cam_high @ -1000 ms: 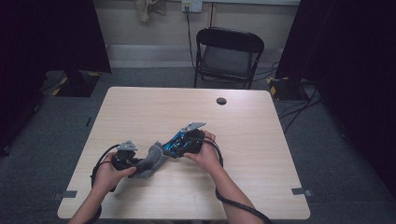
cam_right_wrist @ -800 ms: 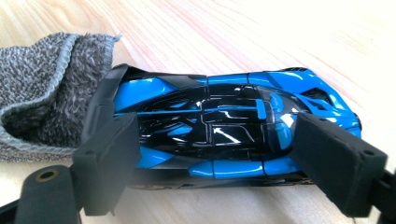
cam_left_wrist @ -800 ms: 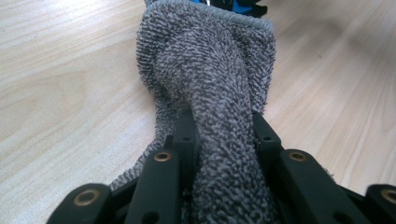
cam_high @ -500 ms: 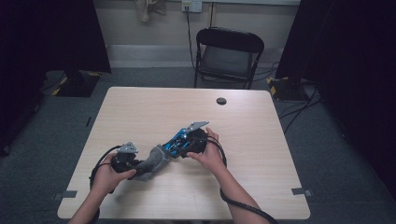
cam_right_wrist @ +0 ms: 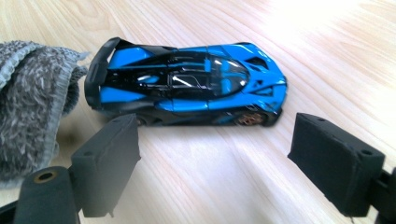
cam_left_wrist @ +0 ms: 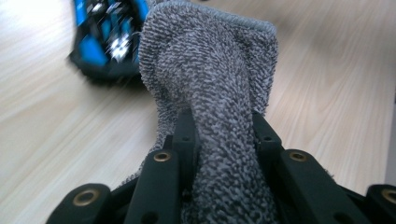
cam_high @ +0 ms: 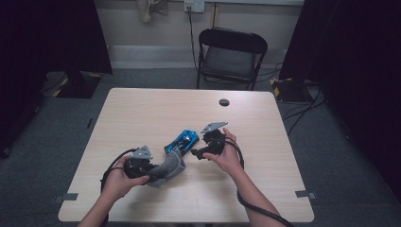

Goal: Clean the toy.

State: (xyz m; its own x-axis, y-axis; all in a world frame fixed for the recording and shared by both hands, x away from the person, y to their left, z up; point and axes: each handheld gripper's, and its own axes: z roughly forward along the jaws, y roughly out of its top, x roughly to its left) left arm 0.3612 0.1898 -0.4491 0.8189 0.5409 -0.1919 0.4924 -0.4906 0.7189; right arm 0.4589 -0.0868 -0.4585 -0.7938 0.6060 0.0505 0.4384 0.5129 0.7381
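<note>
The blue toy sports car [cam_right_wrist: 187, 86] sits on its wheels on the wooden table [cam_high: 142, 113], near the middle and a little toward my side; the grey terry cloth [cam_left_wrist: 210, 93] is bunched up just beside its rear wing, and I can't tell whether the two touch. I judge the job to be wiping the car with that cloth; the cloth is already in hand and brought up to the car, but the car itself isn't held and the wiping proper looks yet to be done.

My left gripper [cam_left_wrist: 219, 135] has its jaws clamped on a fold of the cloth, the rest of it standing up ahead of the pads; the left hand [cam_high: 118, 177] holds it low, pointed toward the car. My right gripper [cam_right_wrist: 219, 158] hovers just short of the car's side with its jaws spread wide and nothing between them; the right hand [cam_high: 227, 158] angles it in from the right, so both tools converge on the car.
</note>
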